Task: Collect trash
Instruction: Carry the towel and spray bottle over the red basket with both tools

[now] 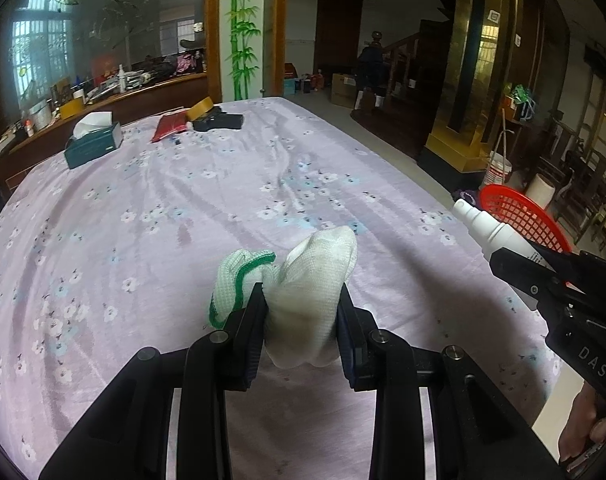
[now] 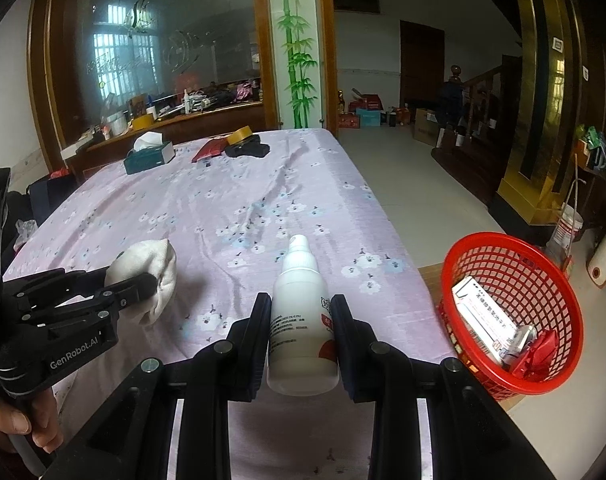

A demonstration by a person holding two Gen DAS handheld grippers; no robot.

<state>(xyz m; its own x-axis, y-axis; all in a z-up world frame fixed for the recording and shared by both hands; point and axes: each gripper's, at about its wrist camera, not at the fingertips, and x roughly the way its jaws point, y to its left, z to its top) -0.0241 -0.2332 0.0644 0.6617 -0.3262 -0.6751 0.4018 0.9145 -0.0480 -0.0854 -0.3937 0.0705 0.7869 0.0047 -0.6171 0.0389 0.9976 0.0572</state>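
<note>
You've got the soft, squishy glove point(image 1: 303, 304) pinched mid-bundle in your left hand-held gripper point(image 1: 301, 320) and the slick, light spray bottle point(image 2: 303, 320) clamped around its body in the right hand-held gripper point(image 2: 301, 328), both over the table's point(image 2: 223, 208) near edge.

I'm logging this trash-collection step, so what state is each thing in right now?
Left gripper: shut on the glove.
Glove: bunched, held above the tablecloth.
Right gripper: shut on the spray bottle.
Spray bottle: held, nozzle pointing away.
Red basket: beside the table, already holding a box and a red wrapper.
Tissue box: on the far end, tissue sticking out.
</note>
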